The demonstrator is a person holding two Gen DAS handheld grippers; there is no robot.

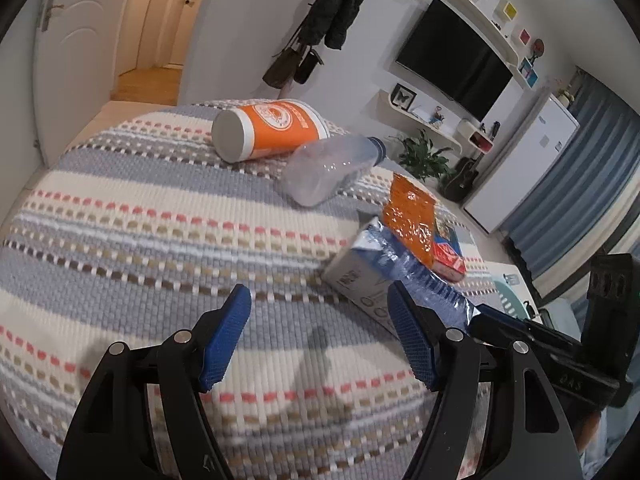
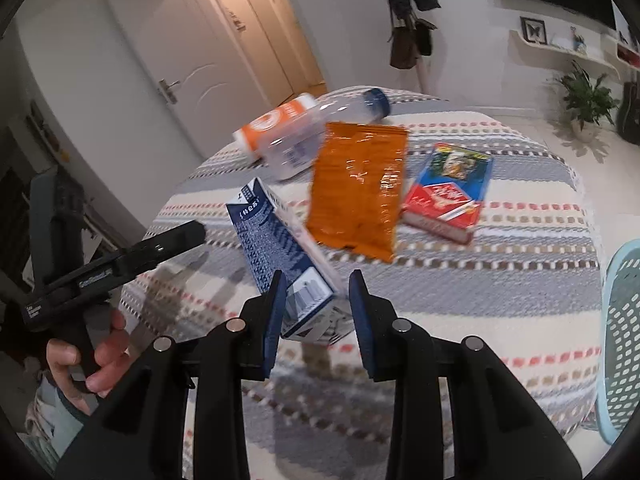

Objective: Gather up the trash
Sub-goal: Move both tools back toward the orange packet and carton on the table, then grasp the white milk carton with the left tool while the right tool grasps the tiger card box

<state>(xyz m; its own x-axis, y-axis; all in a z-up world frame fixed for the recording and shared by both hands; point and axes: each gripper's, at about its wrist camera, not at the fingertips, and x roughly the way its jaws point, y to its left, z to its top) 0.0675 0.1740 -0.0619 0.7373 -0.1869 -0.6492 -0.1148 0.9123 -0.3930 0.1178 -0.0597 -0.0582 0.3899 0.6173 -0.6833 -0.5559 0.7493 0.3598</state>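
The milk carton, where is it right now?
In the right wrist view the milk carton is tilted between the right gripper's fingers over the striped table, just left of the orange bag.

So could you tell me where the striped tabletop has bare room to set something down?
The widest free patch is ahead of the open left gripper, bordered by the orange cup and clear bottle. It is crowded around the milk carton in the right gripper, orange snack bag and red-blue box.
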